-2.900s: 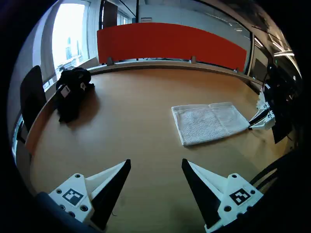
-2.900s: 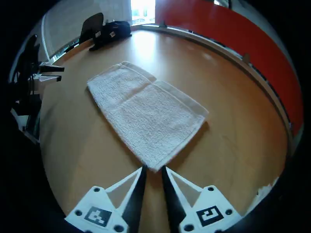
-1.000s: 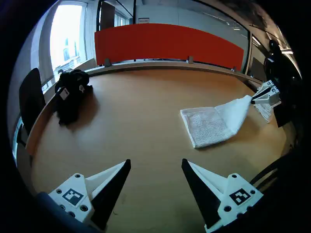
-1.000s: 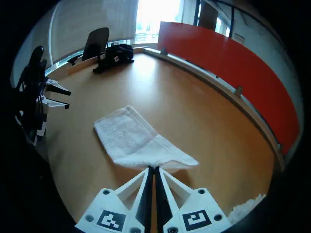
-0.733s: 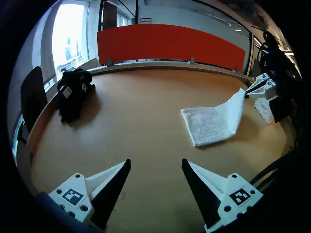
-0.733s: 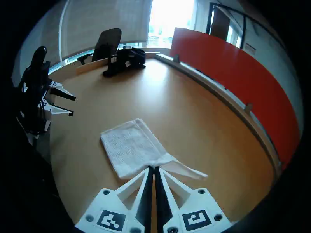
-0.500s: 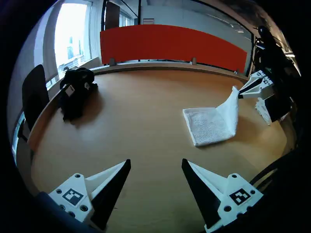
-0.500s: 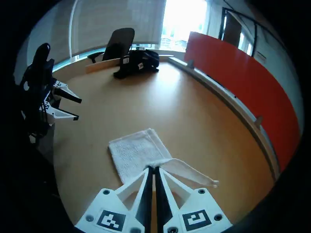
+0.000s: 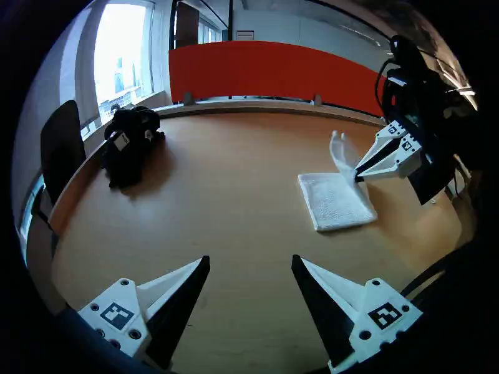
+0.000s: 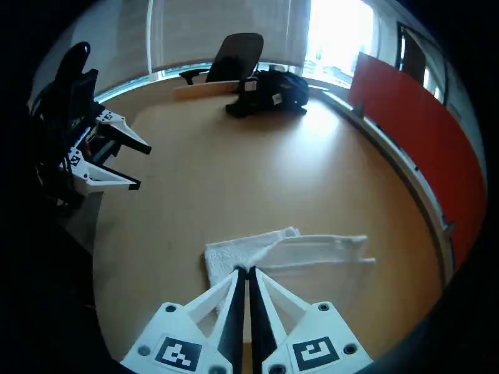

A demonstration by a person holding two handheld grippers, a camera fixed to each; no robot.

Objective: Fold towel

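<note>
Towel (image 10: 312, 250) mid-fold: your right gripper (image 10: 247, 272) pinches its lifted corner; left gripper (image 9: 249, 260) hangs agape. Next, carry corner across, lay flat.

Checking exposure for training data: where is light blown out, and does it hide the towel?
Left gripper view: window at upper left is blown out white; towel evenly lit, readable. Right gripper view: window at top washes out, pale sheen on the table beneath it; towel clear.

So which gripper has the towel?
The right gripper: its jaws are shut on a lifted edge of the towel. The left gripper hangs open, well apart from it.
</note>
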